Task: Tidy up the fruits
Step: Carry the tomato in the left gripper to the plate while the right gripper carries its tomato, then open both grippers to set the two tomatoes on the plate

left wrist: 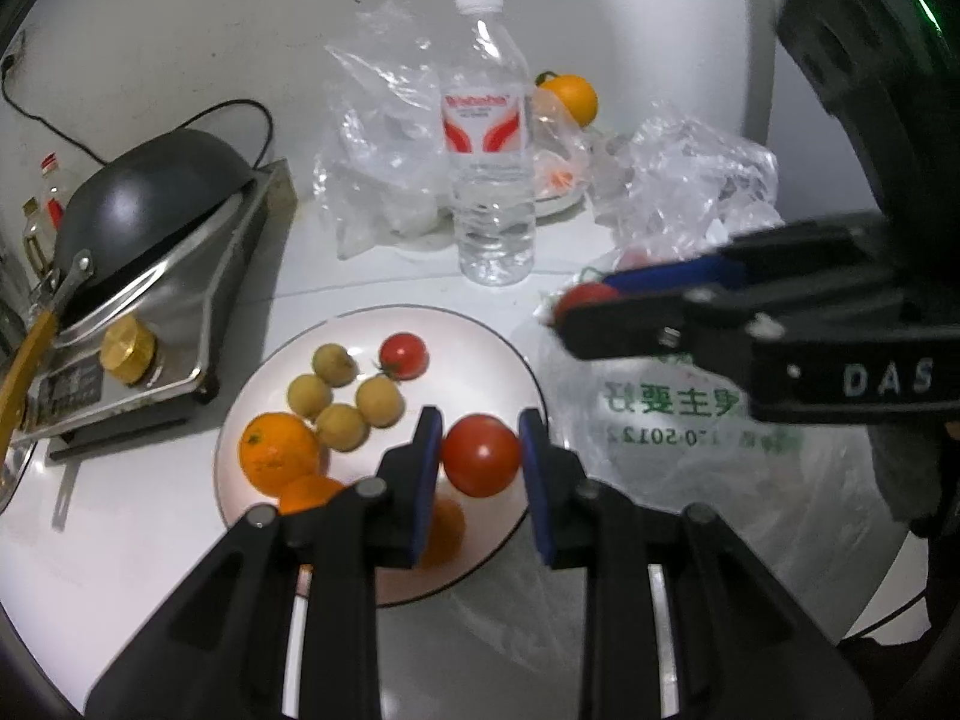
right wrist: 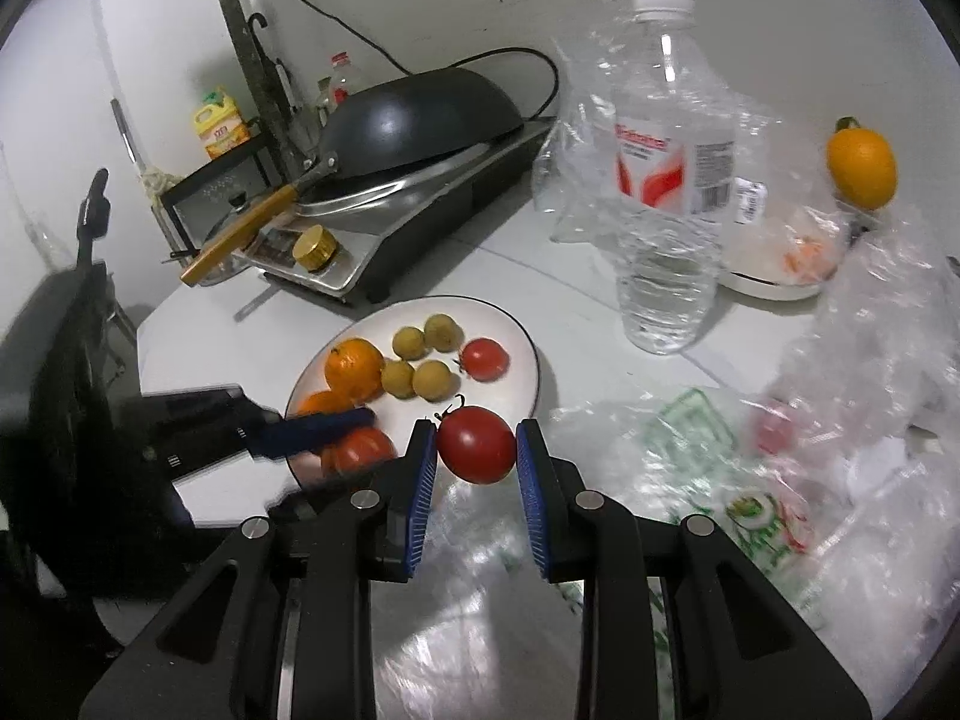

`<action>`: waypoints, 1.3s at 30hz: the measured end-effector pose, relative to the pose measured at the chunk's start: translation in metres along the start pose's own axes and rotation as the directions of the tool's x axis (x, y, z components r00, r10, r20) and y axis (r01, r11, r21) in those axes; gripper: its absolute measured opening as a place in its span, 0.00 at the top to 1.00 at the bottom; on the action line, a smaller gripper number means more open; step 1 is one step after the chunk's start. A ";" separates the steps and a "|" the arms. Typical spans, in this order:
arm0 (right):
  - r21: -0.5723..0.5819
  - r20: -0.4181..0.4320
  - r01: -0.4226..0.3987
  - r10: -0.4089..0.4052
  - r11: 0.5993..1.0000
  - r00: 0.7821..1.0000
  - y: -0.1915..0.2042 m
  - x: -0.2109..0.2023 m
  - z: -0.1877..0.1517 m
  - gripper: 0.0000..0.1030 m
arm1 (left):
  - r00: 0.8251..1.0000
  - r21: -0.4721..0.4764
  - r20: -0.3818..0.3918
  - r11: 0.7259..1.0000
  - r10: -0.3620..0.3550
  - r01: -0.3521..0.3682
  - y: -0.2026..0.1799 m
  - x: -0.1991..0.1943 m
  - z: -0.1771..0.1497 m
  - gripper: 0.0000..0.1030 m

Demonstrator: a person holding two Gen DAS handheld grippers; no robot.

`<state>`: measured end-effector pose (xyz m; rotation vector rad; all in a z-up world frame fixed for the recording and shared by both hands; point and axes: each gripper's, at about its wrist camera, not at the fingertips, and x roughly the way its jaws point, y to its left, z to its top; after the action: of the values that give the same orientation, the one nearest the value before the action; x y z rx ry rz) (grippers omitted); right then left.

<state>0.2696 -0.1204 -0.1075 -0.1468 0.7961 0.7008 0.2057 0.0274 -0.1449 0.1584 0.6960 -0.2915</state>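
A white plate (left wrist: 384,324) holds oranges (left wrist: 277,451), several small yellow-green fruits (left wrist: 342,387) and a small tomato (left wrist: 403,354). My left gripper (left wrist: 480,450) is shut on a red tomato (left wrist: 481,455) just above the plate's right part. My right gripper (right wrist: 476,453) is shut on another red tomato (right wrist: 477,444), above the plastic bag beside the plate (right wrist: 516,330). The right gripper also shows in the left wrist view (left wrist: 576,300), and the left gripper in the right wrist view (right wrist: 336,438).
A water bottle (left wrist: 489,138) stands behind the plate. Crumpled clear bags (left wrist: 678,180) and a printed plastic bag (left wrist: 660,420) lie at the right. An orange (left wrist: 570,97) sits on a white dish at the back. A stove with a dark wok (left wrist: 156,192) stands at the left.
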 end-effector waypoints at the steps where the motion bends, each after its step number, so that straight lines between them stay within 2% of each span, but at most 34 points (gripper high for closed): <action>1: -0.004 -0.004 -0.001 0.001 1.000 1.000 0.001 0.005 0.003 0.72 | 1.000 0.000 -0.006 1.000 -0.009 0.009 0.000 0.003 -0.001 0.74; 11: 0.000 -0.084 -0.039 0.038 0.999 0.996 0.004 0.054 0.012 0.72 | 0.998 -0.036 -0.041 0.998 -0.056 0.054 0.009 0.022 -0.006 0.74; 21: 0.011 -0.119 -0.021 0.022 1.000 0.993 -0.001 0.068 0.010 0.72 | 0.994 -0.078 -0.053 0.992 -0.099 0.095 0.014 0.025 -0.004 0.73; 31: 0.000 -0.047 0.017 -0.017 1.000 0.999 0.001 0.038 0.013 0.70 | 0.999 -0.070 -0.048 0.998 -0.008 0.005 0.019 0.009 -0.001 0.71; 34: -0.011 -0.018 0.034 -0.034 0.999 0.999 0.004 0.021 0.012 0.65 | 0.999 -0.073 -0.030 0.997 0.025 -0.027 0.022 -0.003 0.001 0.70; 37: -0.020 0.017 0.048 -0.048 0.999 0.999 0.007 0.002 0.011 0.64 | 0.998 -0.076 -0.001 0.995 0.059 -0.059 0.022 -0.018 0.004 0.66; 39: -0.026 0.036 0.058 -0.057 0.998 0.998 0.008 -0.009 0.011 0.59 | 0.996 -0.096 0.034 0.992 0.088 -0.085 0.023 -0.030 0.006 0.59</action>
<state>0.2665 -0.1145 -0.0924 -0.1803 0.7465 0.6584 0.1945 0.0539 -0.1194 0.0921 0.6621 -0.1777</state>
